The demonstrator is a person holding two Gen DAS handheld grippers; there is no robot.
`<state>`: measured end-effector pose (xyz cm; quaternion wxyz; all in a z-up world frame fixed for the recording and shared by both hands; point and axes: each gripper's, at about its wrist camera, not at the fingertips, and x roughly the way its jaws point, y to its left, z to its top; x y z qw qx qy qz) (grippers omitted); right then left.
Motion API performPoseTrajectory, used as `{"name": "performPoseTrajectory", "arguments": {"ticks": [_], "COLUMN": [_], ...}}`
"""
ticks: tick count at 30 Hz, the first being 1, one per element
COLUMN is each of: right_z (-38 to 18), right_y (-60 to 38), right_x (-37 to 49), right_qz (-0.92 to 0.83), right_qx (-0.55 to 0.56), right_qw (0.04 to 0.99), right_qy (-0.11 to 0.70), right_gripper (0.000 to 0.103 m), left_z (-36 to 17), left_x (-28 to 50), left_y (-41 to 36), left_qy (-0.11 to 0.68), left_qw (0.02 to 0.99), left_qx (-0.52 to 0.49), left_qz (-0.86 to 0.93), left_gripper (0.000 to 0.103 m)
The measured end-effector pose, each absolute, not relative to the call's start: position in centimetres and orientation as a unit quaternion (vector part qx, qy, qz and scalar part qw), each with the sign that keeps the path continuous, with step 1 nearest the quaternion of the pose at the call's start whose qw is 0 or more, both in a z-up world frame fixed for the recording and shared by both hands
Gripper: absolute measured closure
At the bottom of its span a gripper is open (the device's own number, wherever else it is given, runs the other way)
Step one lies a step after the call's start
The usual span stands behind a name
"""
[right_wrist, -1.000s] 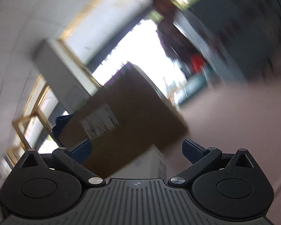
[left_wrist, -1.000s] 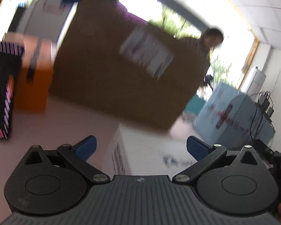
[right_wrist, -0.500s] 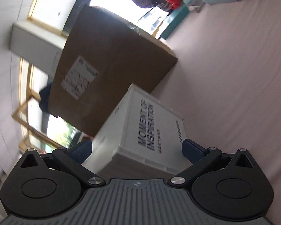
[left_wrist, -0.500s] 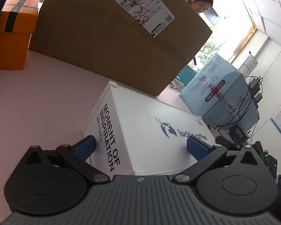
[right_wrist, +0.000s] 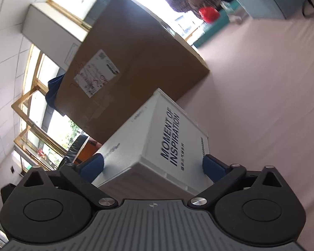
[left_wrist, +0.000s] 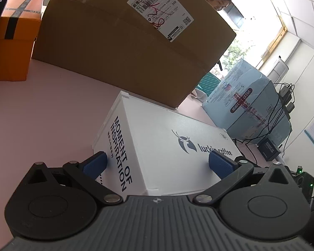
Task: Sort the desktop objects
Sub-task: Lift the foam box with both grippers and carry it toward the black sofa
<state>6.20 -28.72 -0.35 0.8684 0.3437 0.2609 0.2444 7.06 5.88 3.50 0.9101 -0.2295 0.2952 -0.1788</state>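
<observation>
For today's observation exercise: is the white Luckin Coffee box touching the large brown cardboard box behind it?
Cannot tell. In both wrist views the white Luckin Coffee box overlaps the brown cardboard box at its far corner, hiding any contact or gap.

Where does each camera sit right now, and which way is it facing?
Left wrist: on the left gripper, looking along its fingers over the white box toward the cardboard box; only its own fingers show.
Right wrist: on the right gripper, rolled sideways, facing the white box end-on; only its own fingers show.
Shared: white box, cardboard box, pink table.
</observation>
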Motion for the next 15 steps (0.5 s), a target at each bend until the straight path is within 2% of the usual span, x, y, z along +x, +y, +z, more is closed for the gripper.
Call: {"name": "performPoseTrajectory", "arguments": {"ticks": [2,6,9,15], "right_z": [0.0,0.6,1.1,1.9], "right_y": [-28.4,-27.6,-24.7,-18.9], "right_x": [5.8,5.1,4.6,3.4], "right_qz": [0.246,0.25,0.279,0.336], "right_qx": [0.331,0.307,0.297,0.278], "right_qw": [0.875,0.887,0.878,0.859], "right_qy": [0.254,0.24,0.249,0.267], "right_gripper": [0.015,0.018,0.031,0.034], "left_z": [4.0,4.6,4.9,6.0], "left_x": [6.5,4.8,2.8,-3.4], "left_y": [5.2,4.7,5.6,9.0], "left_qy": [0.286,0.272,0.259,0.184], "left_qw": [0.921,0.935,0.942,0.966], "left_qx": [-0.204,-0.185,-0.182,-0.173], "left_qz": [-0.168,-0.134,-0.111,-0.056], "left_gripper": [0.0,0.0,0.001,0.002]}}
